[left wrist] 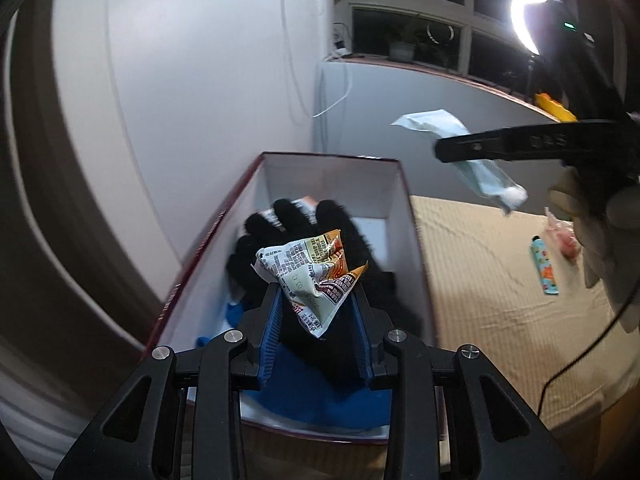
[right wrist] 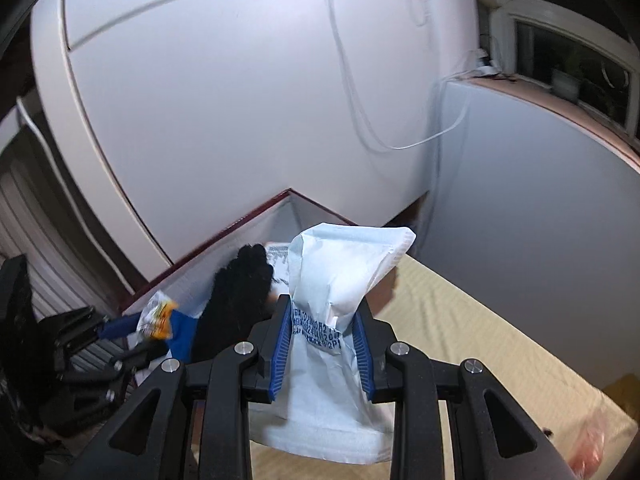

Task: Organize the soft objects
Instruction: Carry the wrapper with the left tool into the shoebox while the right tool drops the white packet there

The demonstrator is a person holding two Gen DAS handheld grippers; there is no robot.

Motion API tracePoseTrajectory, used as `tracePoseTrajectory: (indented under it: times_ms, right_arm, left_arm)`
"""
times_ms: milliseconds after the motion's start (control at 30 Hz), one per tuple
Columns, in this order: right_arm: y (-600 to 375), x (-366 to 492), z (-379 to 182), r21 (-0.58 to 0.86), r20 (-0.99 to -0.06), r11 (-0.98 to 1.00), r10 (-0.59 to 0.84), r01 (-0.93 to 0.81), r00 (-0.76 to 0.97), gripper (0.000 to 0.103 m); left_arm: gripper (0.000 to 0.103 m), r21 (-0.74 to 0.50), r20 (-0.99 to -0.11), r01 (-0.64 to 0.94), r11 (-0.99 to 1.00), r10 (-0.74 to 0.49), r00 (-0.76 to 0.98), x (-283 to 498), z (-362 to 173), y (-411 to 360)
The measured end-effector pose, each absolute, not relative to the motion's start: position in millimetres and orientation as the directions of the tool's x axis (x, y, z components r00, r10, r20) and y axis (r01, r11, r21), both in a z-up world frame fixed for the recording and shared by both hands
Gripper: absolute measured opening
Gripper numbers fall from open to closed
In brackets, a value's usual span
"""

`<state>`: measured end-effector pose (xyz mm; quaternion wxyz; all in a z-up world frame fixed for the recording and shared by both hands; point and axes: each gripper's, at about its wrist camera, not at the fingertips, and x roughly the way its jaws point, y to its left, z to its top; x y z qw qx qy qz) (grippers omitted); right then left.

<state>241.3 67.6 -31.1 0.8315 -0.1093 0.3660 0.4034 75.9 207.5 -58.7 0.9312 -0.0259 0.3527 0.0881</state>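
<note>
Here, the left tongs (left wrist: 316,312) are clamped on a crumpled printed snack packet (left wrist: 310,276), held over the open red-edged cardboard box (left wrist: 416,240), where a black fuzzy glove (left wrist: 360,264) lies on a blue cloth (left wrist: 320,396). To the right, the right tongs (right wrist: 322,344) are clamped on a pale blue-white sealed pouch (right wrist: 340,280) above the beige ribbed counter (right wrist: 480,340).
</note>
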Motion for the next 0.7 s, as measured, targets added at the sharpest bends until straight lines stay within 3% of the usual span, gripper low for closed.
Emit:
tracePoseTrajectory:
  times_ms: [433, 500, 533, 567, 600, 633, 700]
  right_arm:
    - [134, 273, -72, 0.149, -0.751, 0.645, 0.567, -0.749, 0.339, 0.028]
    - [136, 274, -74, 0.146, -0.752, 0.647, 0.564, -0.748, 0.341, 0.034]
    - [136, 273, -73, 0.142, -0.751, 0.65, 0.562, -0.747, 0.347, 0.035]
    - [136, 273, -74, 0.141, -0.749, 0.649, 0.564, -0.747, 0.348, 0.043]
    - [136, 273, -73, 0.141, -0.747, 0.649, 0.566, -0.748, 0.35, 0.054]
    - [135, 272, -72, 0.14, -0.742, 0.65, 0.568, -0.747, 0.356, 0.058]
    - [133, 269, -70, 0.13, -0.737, 0.65, 0.568, -0.748, 0.366, 0.062]
  left_arm:
    - [0.033, 0.023, -0.684, -0.222, 0.975, 0.177, 0.708, 80, -74, 225]
    - [0.033, 0.025, -0.682, -0.222, 0.975, 0.179, 0.709, 81, -75, 225]
    - [0.036, 0.025, -0.682, -0.222, 0.975, 0.179, 0.709, 84, -75, 225]
    - [0.04, 0.026, -0.683, -0.226, 0.974, 0.183, 0.708, 85, -75, 225]
    - [0.052, 0.023, -0.683, -0.233, 0.972, 0.186, 0.707, 85, -75, 225]
    - [0.062, 0.022, -0.682, -0.239, 0.971, 0.189, 0.706, 84, -75, 225]
    - [0.064, 0.009, -0.682, -0.254, 0.967, 0.192, 0.706, 82, -75, 226]
